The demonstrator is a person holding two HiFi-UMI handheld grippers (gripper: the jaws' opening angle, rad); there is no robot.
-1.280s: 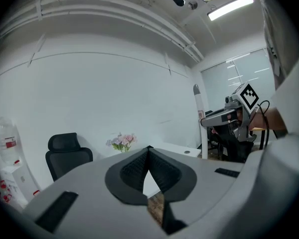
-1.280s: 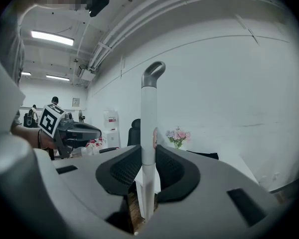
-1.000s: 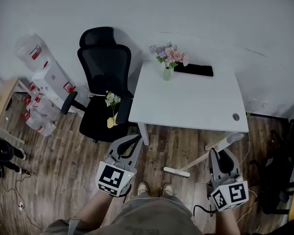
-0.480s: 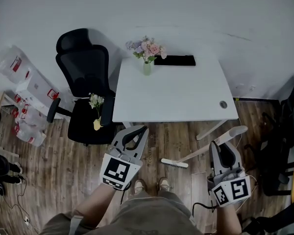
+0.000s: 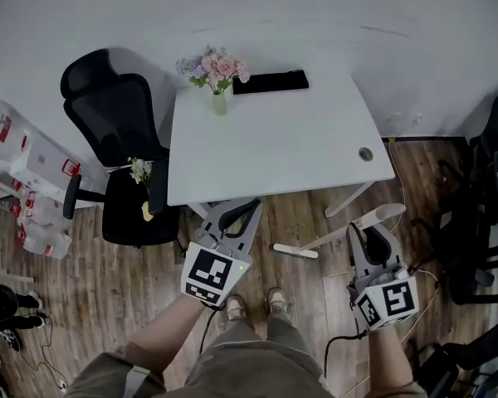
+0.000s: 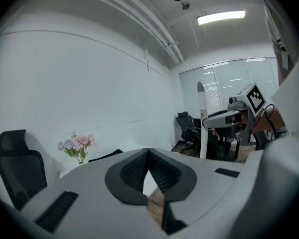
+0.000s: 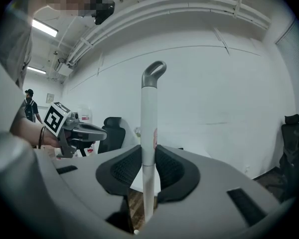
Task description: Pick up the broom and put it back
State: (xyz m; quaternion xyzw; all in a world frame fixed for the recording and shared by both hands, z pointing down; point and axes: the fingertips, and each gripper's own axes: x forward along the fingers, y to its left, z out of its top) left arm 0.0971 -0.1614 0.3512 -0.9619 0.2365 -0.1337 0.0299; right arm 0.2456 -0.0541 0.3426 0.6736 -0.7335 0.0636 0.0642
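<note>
The broom [image 5: 332,239] has a white handle, a grey loop at its top and a narrow white head [image 5: 295,250] above the wood floor near my feet. My right gripper [image 5: 367,232] is shut on the handle, and in the right gripper view the handle [image 7: 148,113] stands upright between the black pads. My left gripper [image 5: 247,206] is in front of the desk's near edge. Its jaws [image 6: 148,151] meet at the tips with nothing between them. In the left gripper view, the right gripper [image 6: 224,117] and the broom handle [image 6: 202,128] appear at the right.
A white desk [image 5: 274,152] stands straight ahead, bearing a vase of flowers [image 5: 216,73] and a flat black object [image 5: 270,81]. A black office chair [image 5: 116,139] with flowers on its seat is at the left, beside white boxes [image 5: 33,164]. Dark chairs [image 5: 490,189] crowd the right edge.
The desk and chair have slid left in the head view. Both grippers have moved towards the desk's front edge, the left one to the right, and the broom stays in the right gripper.
</note>
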